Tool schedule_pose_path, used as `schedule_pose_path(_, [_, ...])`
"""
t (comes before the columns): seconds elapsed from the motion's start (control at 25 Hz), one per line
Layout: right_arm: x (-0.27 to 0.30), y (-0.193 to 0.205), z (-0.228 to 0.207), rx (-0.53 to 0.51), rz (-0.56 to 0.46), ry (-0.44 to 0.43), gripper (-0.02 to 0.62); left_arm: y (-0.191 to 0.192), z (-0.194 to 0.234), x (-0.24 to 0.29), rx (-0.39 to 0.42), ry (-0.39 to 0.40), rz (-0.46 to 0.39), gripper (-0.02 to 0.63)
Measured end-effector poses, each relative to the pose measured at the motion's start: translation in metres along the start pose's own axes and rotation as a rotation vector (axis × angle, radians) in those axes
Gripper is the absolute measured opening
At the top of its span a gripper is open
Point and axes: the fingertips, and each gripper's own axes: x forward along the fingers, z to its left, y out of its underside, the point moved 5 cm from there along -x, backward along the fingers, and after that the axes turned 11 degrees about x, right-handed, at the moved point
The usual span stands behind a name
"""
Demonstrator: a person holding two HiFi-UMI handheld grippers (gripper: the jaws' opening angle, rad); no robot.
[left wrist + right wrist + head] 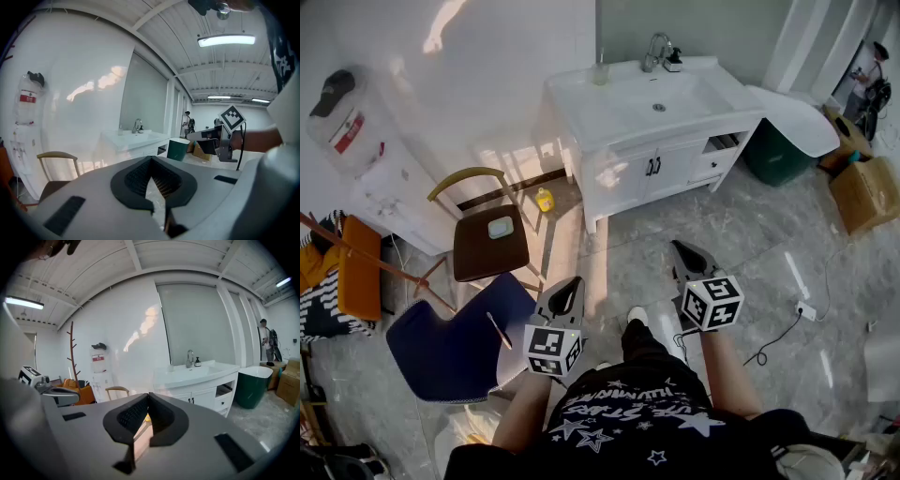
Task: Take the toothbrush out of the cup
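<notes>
At the top centre, the cup (600, 74) with the toothbrush (601, 54) stands on the sink counter (581, 94), well apart from your left gripper (573, 282) and right gripper (678, 247), both closed and empty.

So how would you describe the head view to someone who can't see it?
Seen from above, a person holds a left gripper and a right gripper, both shut and empty, pointing towards a white sink across a grey floor. A cup stands at the sink's back left corner; a brown chair is nearer, to the left.
</notes>
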Motion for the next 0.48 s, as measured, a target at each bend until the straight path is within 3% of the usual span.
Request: schedule_pose_path(0.48, [-0.025, 0.028, -0.007, 0.023, 0.024, 0.034, 0.014, 0.029, -0.019, -0.018, -0.038, -0.001, 0.056, 0.015])
